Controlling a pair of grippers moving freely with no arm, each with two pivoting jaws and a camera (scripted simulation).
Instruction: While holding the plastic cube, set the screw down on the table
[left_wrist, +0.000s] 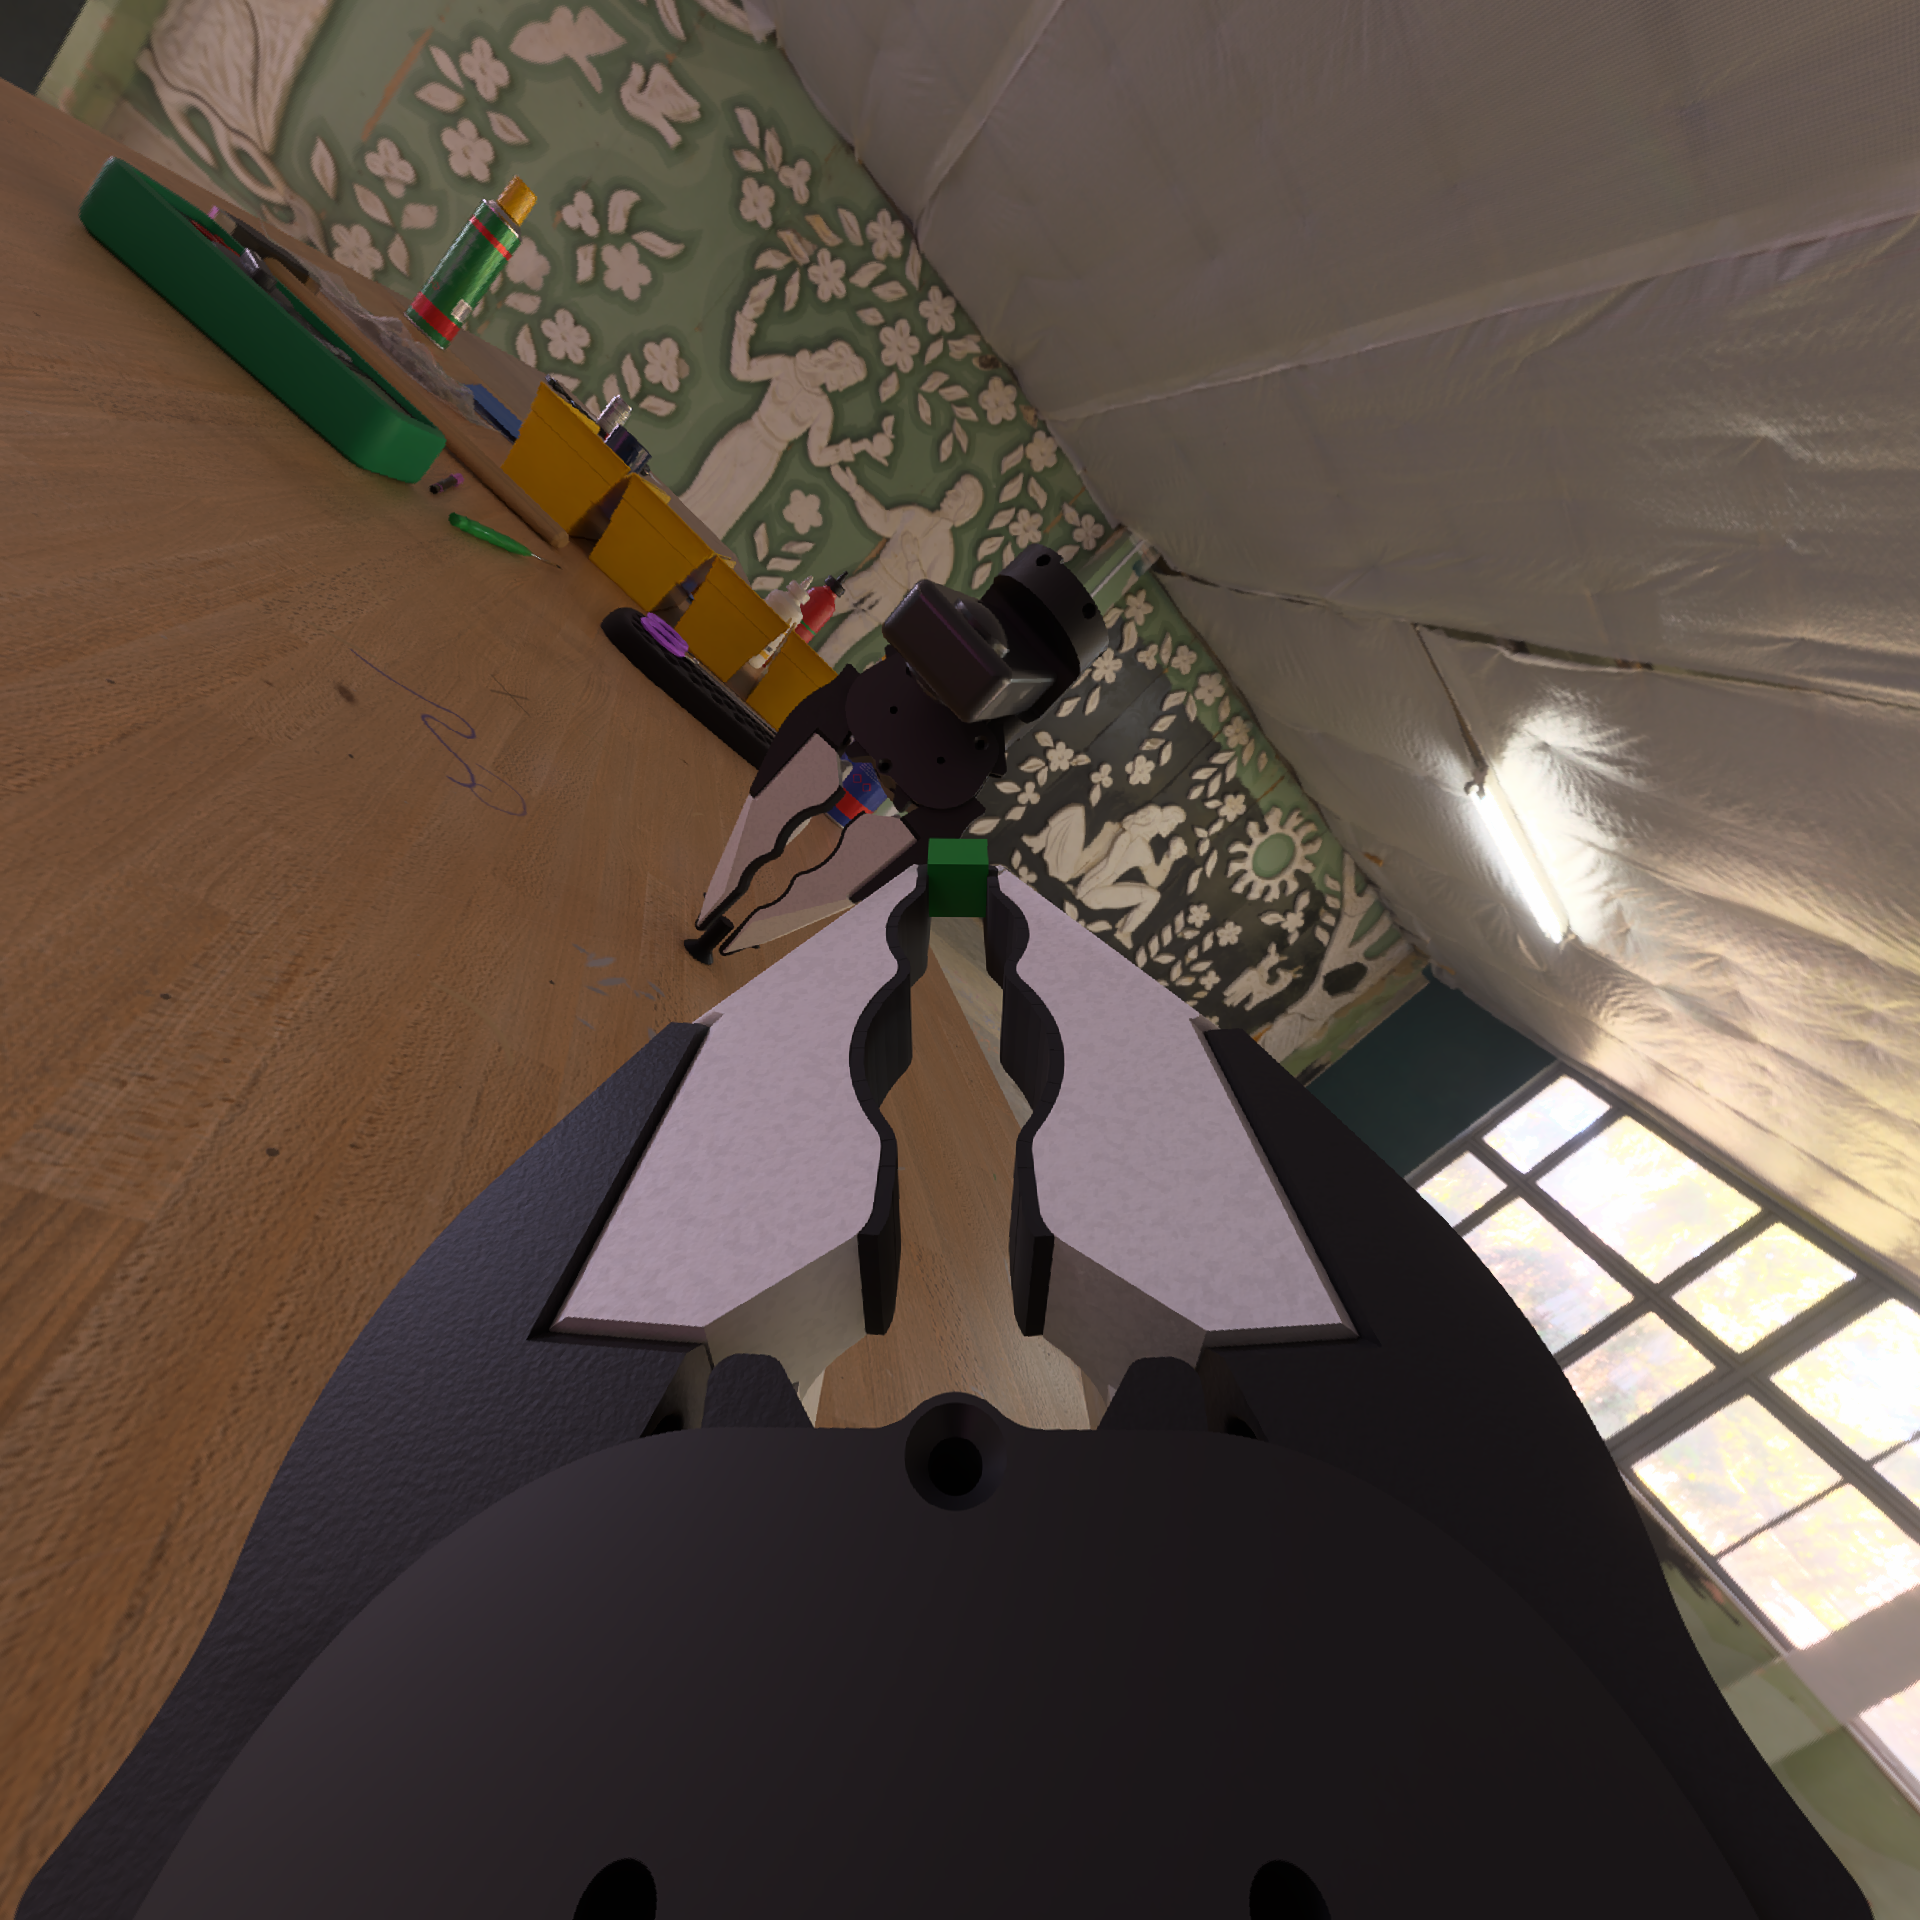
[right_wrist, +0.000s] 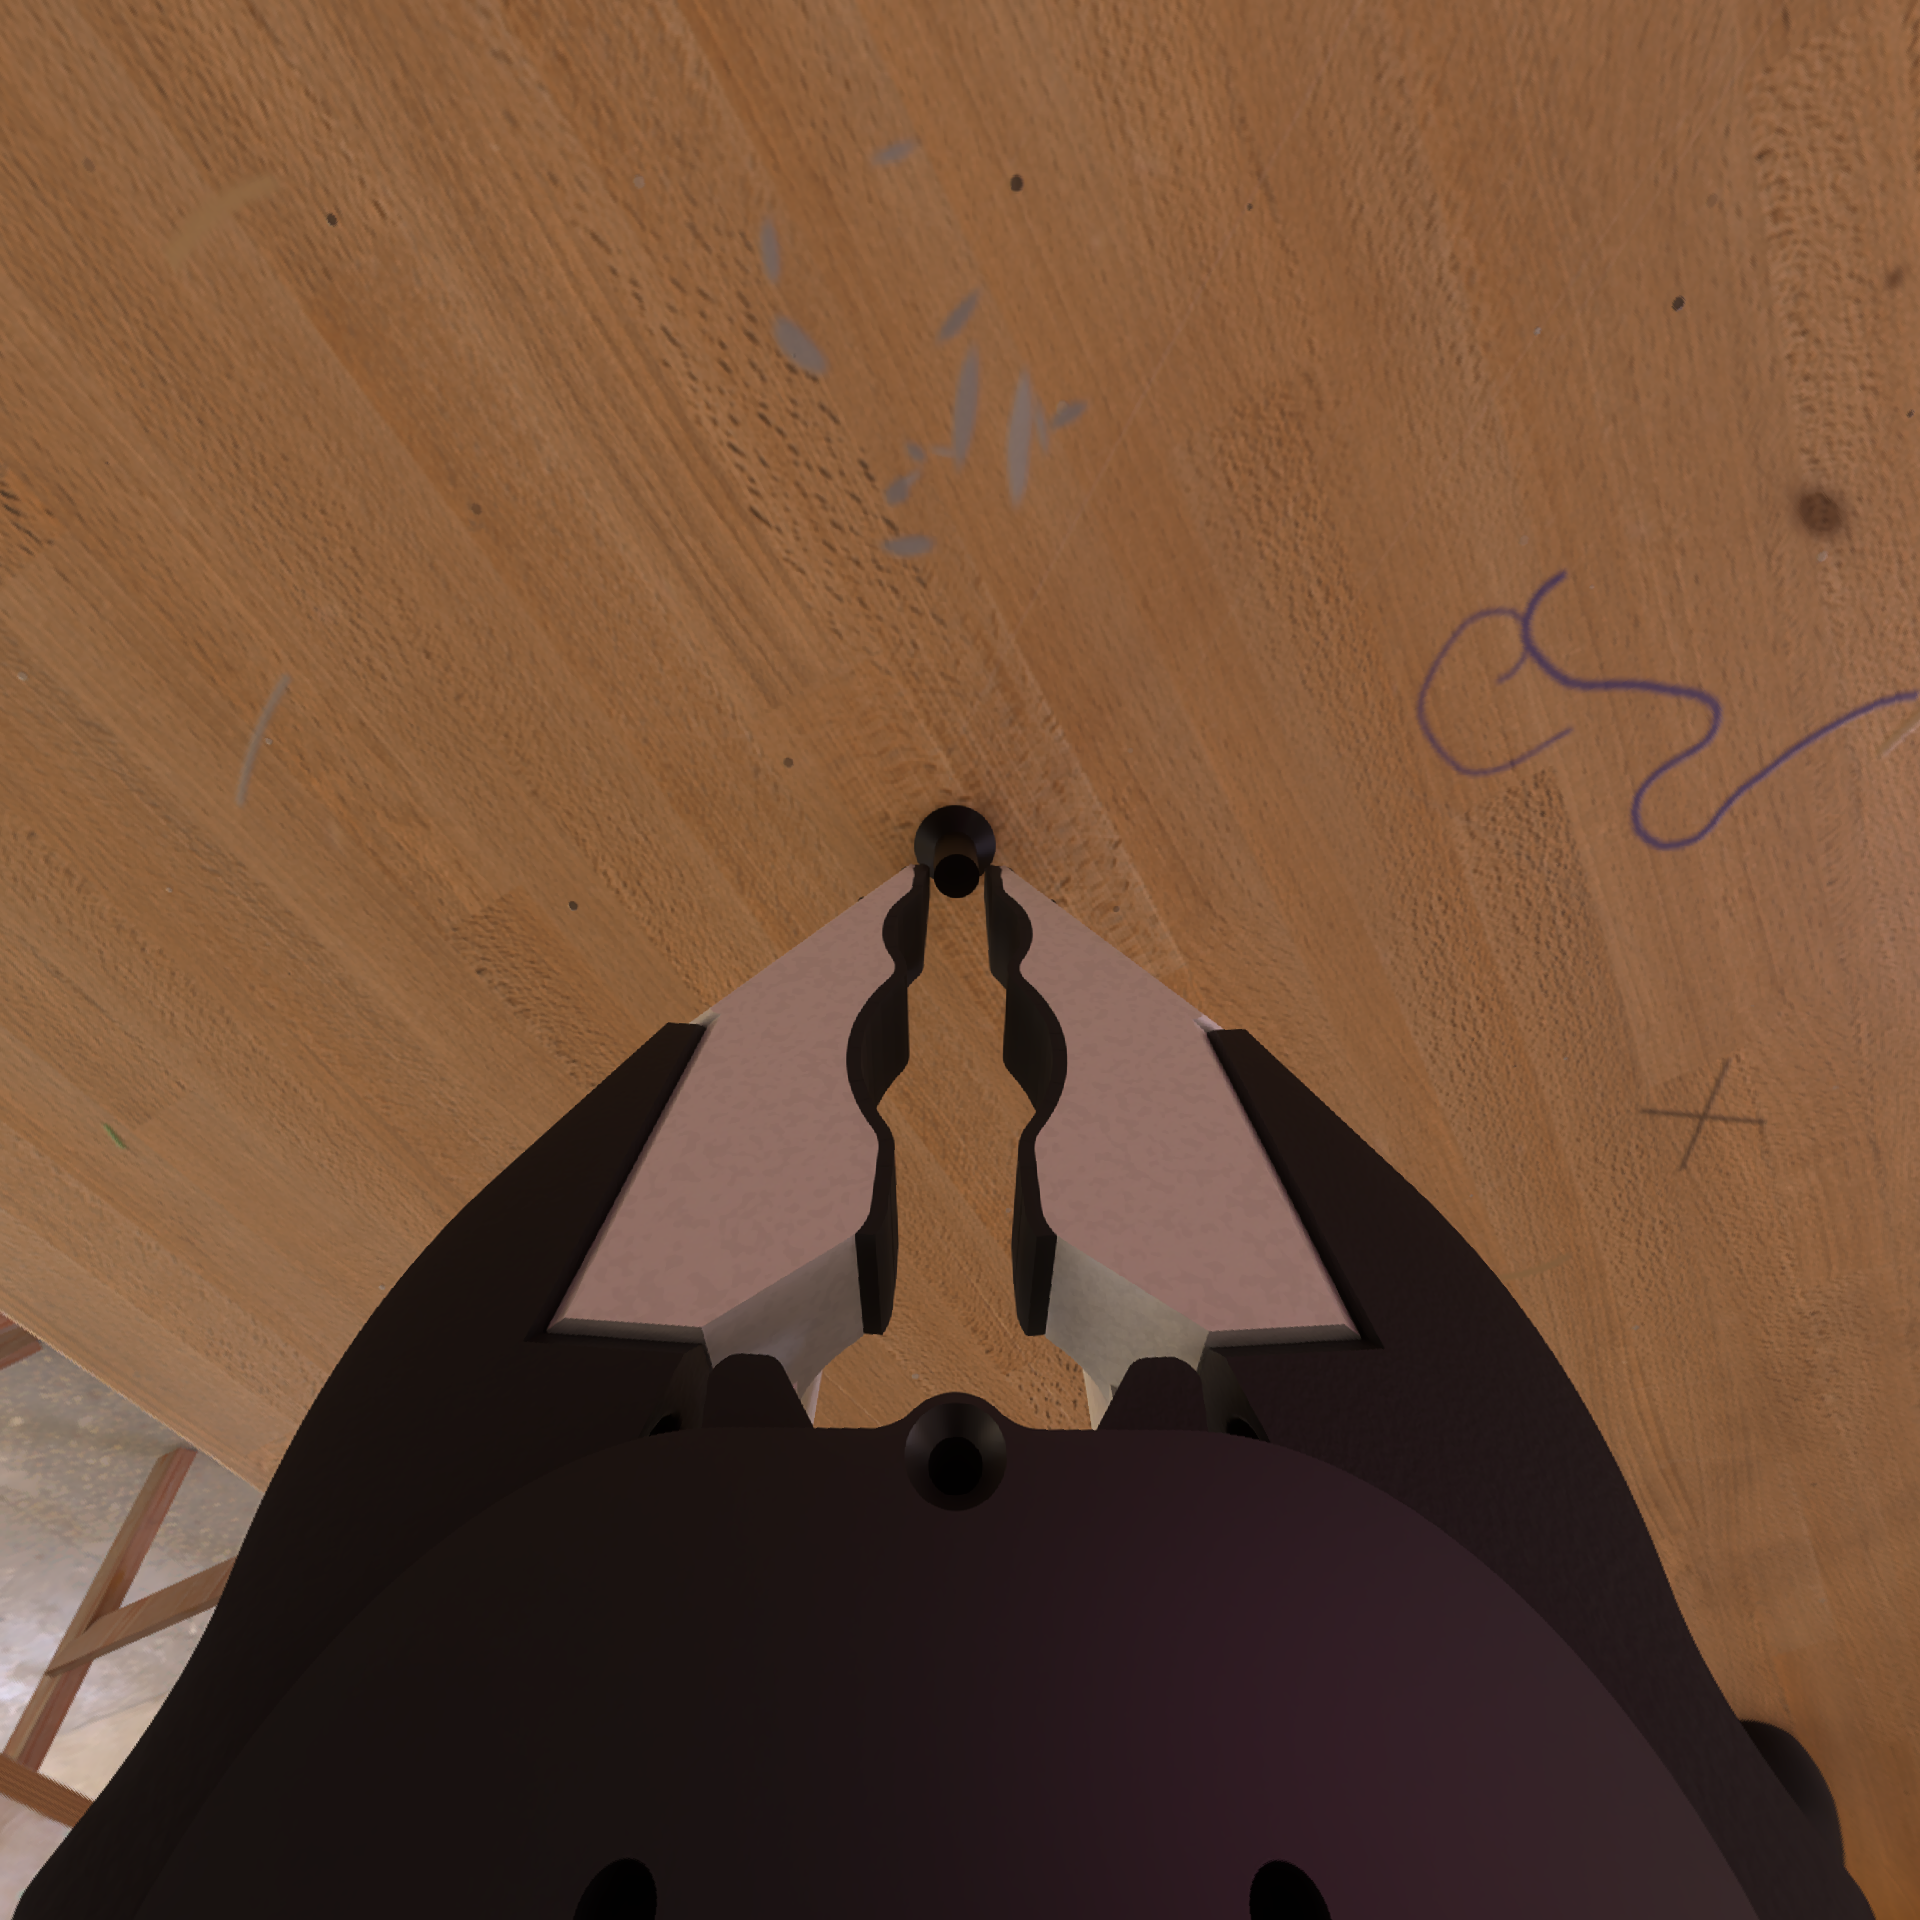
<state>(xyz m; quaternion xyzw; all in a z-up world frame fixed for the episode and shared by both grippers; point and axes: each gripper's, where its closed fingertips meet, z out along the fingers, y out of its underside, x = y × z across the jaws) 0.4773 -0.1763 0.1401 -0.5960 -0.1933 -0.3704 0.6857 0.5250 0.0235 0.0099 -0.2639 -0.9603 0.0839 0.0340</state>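
My left gripper (left_wrist: 956, 883) is shut on a small green plastic cube (left_wrist: 956, 878), held at the fingertips above the wooden table (left_wrist: 260, 883). My right gripper (right_wrist: 954, 871) is shut on a black screw (right_wrist: 954, 847), pointing straight down at the table (right_wrist: 520, 520). The screw's head is at or touching the wood; its shaft stands between the fingertips. In the left wrist view the right gripper (left_wrist: 727, 935) shows just beyond the cube, tips down on the table, with the screw (left_wrist: 704, 948) at its tips.
A green tray (left_wrist: 249, 322) with tools, a green spray can (left_wrist: 468, 260), yellow bins (left_wrist: 644, 520), a black wheel (left_wrist: 686, 675) and a green pen (left_wrist: 488, 532) line the far side. Pen scribbles (right_wrist: 1558, 707) mark the wood. The table edge shows at lower left (right_wrist: 156, 1392).
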